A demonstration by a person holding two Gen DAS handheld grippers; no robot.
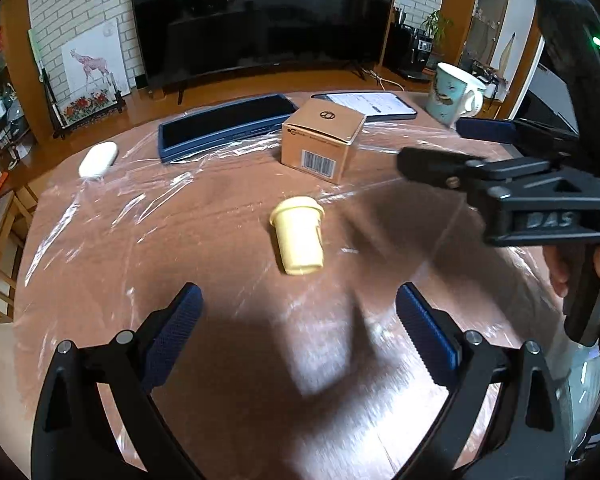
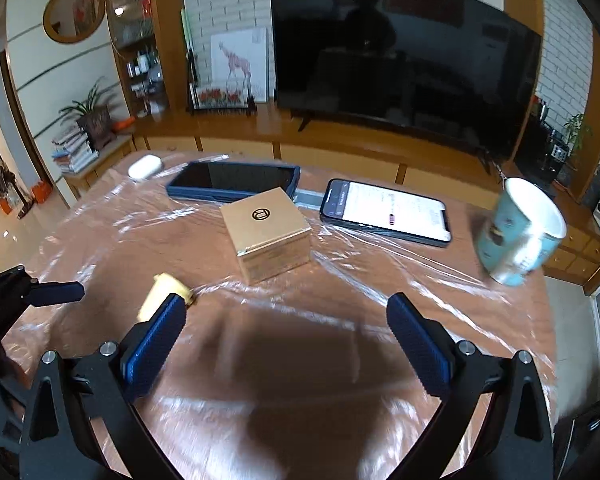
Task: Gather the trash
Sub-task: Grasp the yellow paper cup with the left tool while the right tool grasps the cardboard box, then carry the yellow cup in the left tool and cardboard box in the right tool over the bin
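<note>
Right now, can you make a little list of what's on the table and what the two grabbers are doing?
table: round, brown, under clear plastic wrap
cup: small yellow one lying on its side
box: cardboard, upright, behind the cup
phones: dark one, lit one
mug: blue and white, far right
white case: far left edge
left gripper: open, empty
right gripper: open, empty

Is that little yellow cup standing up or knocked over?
Knocked over: the yellow cup lies on its side on the table, lidded end pointing away.
</note>
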